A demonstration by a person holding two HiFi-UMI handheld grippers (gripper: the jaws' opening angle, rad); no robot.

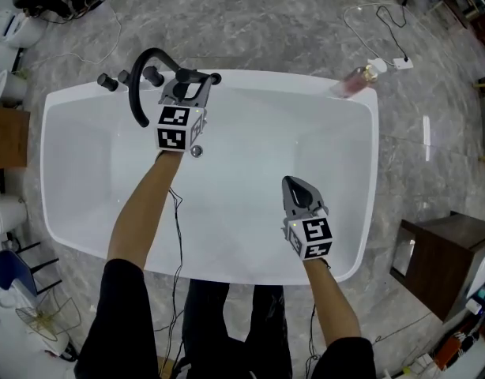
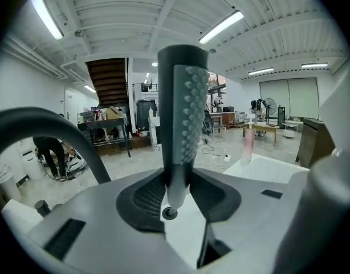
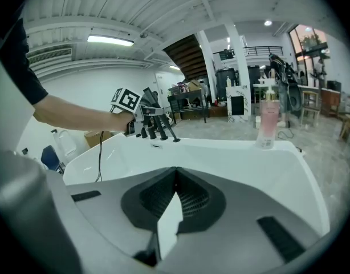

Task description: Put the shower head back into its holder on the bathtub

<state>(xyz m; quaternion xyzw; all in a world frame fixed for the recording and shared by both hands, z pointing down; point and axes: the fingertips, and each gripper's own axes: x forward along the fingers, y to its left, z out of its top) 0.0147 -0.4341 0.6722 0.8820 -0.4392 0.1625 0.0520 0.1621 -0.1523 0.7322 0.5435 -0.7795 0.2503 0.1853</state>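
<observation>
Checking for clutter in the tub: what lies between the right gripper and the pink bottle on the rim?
Nothing; in the head view only bare white bathtub stretches from the right gripper to the pink bottle.

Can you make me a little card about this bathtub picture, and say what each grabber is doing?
Place: white bathtub on a grey stone floor
Left gripper: shut on the shower head, held upright at the tub's far left rim
Right gripper: shut, nothing in it, over the inside of the tub
Next to the left gripper: curved black tap
Far right corner: pink bottle on the rim
Shower head in its holder: cannot tell
</observation>
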